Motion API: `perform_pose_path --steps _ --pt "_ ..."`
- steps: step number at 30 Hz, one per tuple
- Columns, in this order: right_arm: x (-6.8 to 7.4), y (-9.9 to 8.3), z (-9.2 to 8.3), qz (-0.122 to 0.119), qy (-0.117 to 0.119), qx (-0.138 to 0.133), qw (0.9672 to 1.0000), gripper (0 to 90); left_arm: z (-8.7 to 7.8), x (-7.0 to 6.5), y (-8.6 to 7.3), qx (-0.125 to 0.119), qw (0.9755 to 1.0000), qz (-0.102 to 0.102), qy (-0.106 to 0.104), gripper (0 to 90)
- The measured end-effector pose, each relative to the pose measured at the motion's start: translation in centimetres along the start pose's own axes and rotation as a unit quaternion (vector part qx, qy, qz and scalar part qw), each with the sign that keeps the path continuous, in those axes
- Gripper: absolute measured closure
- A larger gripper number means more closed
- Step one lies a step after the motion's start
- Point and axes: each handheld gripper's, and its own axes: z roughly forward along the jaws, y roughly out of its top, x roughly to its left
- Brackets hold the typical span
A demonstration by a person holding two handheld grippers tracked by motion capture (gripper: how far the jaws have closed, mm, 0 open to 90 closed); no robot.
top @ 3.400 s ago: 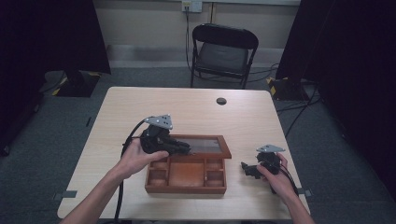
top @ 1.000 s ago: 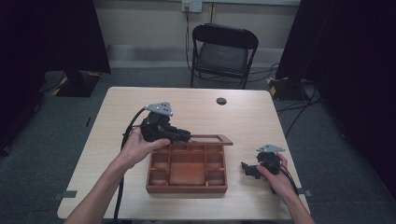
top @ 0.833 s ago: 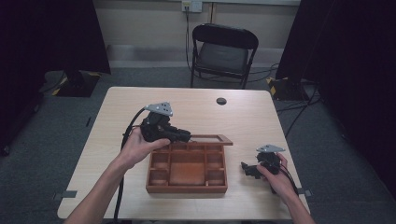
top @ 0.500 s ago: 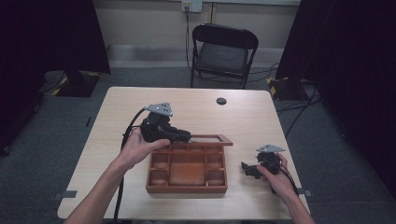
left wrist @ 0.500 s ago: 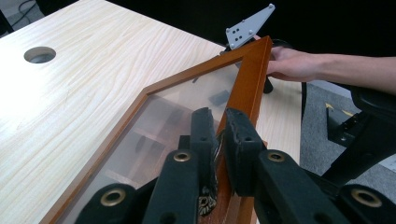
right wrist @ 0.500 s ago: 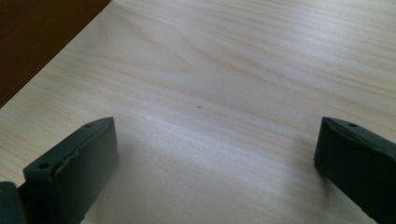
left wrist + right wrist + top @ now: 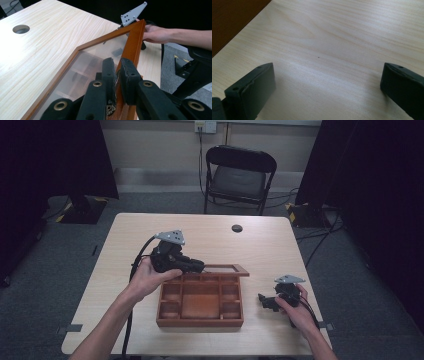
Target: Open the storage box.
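- Forearms enter from the bottom of the high view, each hand holding a gripper over a pale wooden table (image 7: 115,285)
- Nearest the person's side sits a brown wooden box (image 7: 200,301), divided into small compartments around a larger middle one; all the compartments look empty from above
- Right of the box, near the table's right edge, the right gripper (image 7: 265,301) lies low at the tabletop in the right hand (image 7: 297,309), apart from the box and pointing toward it
- In the right gripper view its jaws stand wide apart with bare wood grain between them and nothing held; a dark brown corner of the box fills the upper left
- At the box's far edge the glass-paned lid (image 7: 225,268) is raised on its hinge side, its wooden frame tilted up off the box
- The left gripper (image 7: 197,266), held in the left hand (image 7: 150,277), has closed on the lid's frame; the left gripper view shows the jaws (image 7: 117,75) pinching the frame's edge, with the compartments visible through the glass
- Beyond the box, a round dark hole (image 7: 237,228) marks the table's far side
- Farthest off, a black folding chair (image 7: 239,176) stands on the grey floor by the wall
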Motion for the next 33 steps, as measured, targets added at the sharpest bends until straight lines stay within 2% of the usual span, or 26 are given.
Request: perform_pose_path --steps 33 --pt "0.0 0.0 0.0 0.0 0.0 0.0 1.0 0.0 0.01 0.0 -0.04 0.0 1.0 0.001 -0.002 82.3"
